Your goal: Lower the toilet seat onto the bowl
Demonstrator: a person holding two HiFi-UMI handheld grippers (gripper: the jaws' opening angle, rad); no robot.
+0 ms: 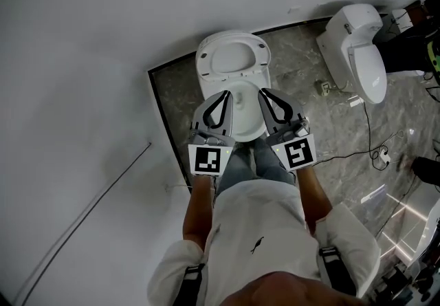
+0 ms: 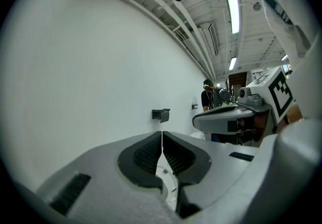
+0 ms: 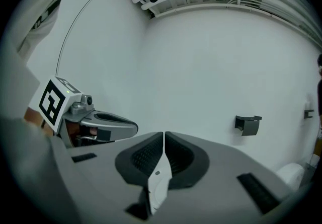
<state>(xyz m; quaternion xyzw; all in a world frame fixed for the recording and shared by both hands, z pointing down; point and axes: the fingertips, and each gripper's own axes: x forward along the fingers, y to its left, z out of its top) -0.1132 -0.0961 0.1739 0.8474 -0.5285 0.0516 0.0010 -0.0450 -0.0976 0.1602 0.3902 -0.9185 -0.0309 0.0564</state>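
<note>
Two square markers (image 1: 208,159) (image 1: 298,153) cap left tool (image 1: 224,95) and right tool (image 1: 263,93).

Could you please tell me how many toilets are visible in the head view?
2. One toilet stands against the white wall at the picture's centre; a second toilet stands at upper right on the marble floor. More may be hidden past the right edge.

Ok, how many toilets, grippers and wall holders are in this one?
Toilets: 2, the near toilet and the far toilet
Grippers: 2, the left gripper and the right gripper
Black wall holder: 1
Total: 5
</note>
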